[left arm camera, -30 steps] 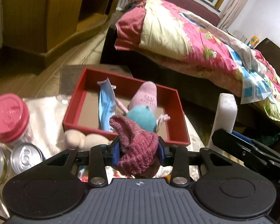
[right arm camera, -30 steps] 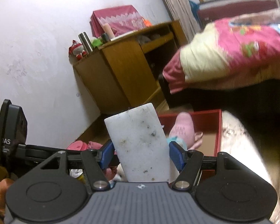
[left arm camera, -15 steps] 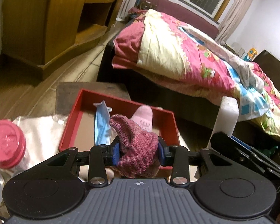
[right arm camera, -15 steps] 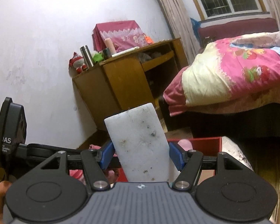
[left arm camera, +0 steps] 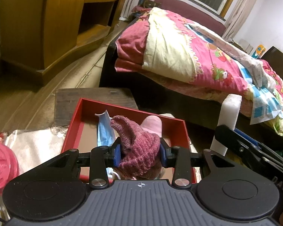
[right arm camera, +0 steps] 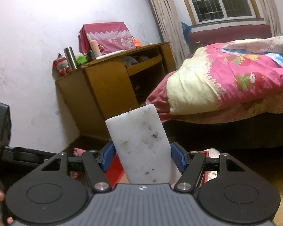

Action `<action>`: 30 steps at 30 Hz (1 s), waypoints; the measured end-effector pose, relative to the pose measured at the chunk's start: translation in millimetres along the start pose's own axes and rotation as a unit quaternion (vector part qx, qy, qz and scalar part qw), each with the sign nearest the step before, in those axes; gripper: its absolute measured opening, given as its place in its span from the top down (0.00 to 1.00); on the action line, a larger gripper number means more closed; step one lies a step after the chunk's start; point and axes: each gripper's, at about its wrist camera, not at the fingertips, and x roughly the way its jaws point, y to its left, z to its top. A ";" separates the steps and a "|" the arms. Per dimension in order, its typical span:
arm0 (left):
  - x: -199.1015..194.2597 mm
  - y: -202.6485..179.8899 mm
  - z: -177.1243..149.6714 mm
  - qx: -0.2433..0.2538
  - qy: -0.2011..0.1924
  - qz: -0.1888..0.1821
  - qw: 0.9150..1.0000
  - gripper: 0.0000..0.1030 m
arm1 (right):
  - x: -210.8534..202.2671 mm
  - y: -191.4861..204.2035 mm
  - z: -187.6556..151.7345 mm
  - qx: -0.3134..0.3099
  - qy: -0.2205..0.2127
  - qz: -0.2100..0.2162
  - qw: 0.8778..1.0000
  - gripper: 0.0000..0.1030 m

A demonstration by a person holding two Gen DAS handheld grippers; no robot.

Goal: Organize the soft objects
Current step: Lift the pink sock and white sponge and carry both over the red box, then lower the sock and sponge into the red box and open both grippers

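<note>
- The left gripper (left arm camera: 140, 154) has its blue fingers (left arm camera: 116, 154) clamped on a knit cloth (left arm camera: 136, 146), low in the centre of the left view; the cloth bulges up between them and a tip of it points to the upper left.
- Just behind the cloth, in the middle of this frame, is a red box (left arm camera: 73, 120). In it lie a blue mask (left arm camera: 103, 131), leaning by the left side of the cloth, and a pink plush (left arm camera: 152, 125), half hidden behind the cloth.
- The box sits on a silvery sheet (left arm camera: 34, 145) on the worktop; at the left edge of the frame is a pink lid (left arm camera: 1, 166).
- At the right of the left view, the white sponge (left arm camera: 228, 124) stands upright above the black body of the other tool.
- The right gripper (right arm camera: 143, 158) has its blue fingers (right arm camera: 108, 157) pressed on both sides of the sponge (right arm camera: 141, 146), in the lower centre of the right view; the sponge is tilted a little to the left and has dark specks on its face.
- Below the sponge a part of the box (right arm camera: 114, 171) shows in red.
- Further out, the right view has a wooden desk (right arm camera: 111, 86) at centre left against the wall and a bed (right arm camera: 235, 79) with a pink quilt at the right.
</note>
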 end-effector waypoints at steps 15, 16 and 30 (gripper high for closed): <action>47.6 8.6 8.0 0.008 0.025 0.037 0.999 0.61 | 55.6 -20.3 -3.4 -0.008 0.044 -0.034 0.998 0.65; 49.9 9.0 8.1 0.010 0.026 0.040 0.999 0.61 | 58.9 -20.7 -4.5 -0.009 0.047 -0.036 0.998 0.65; 50.6 7.3 3.8 0.038 0.024 0.075 0.996 0.23 | 78.2 -25.9 -18.5 -0.013 0.091 -0.044 0.995 0.54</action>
